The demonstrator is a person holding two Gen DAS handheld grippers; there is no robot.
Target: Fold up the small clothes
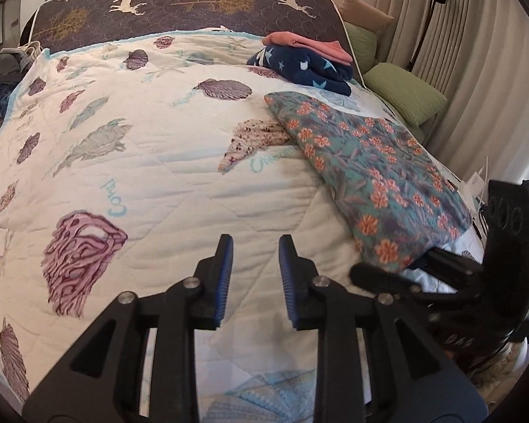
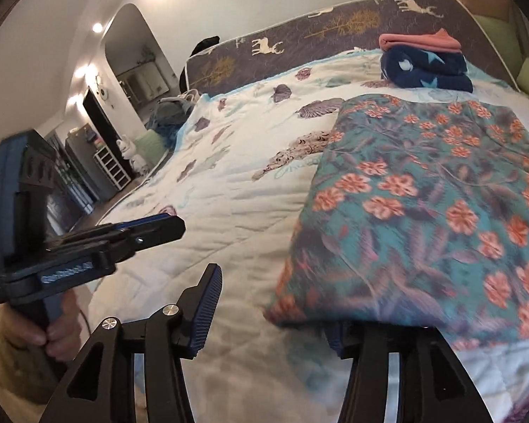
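Observation:
A folded teal garment with orange flowers (image 1: pixel 370 172) lies on the right side of the bed; it fills the right of the right wrist view (image 2: pixel 426 204). My left gripper (image 1: pixel 255 246) is open and empty above the quilt, left of the garment's near corner. My right gripper (image 2: pixel 278 299) is open; its left finger (image 2: pixel 208 303) is bare and its right finger is hidden under the garment's near edge. In the left wrist view the right gripper (image 1: pixel 423 264) reaches under that edge. The left gripper (image 2: pixel 88 246) shows at the left of the right wrist view.
A stack of folded clothes, a pink piece (image 1: pixel 310 46) on a navy star-print piece (image 1: pixel 306 68), sits at the far right of the bed. The white quilt (image 1: pixel 141 148) with shell prints covers the bed. Green pillows (image 1: pixel 402 91) and curtains stand to the right.

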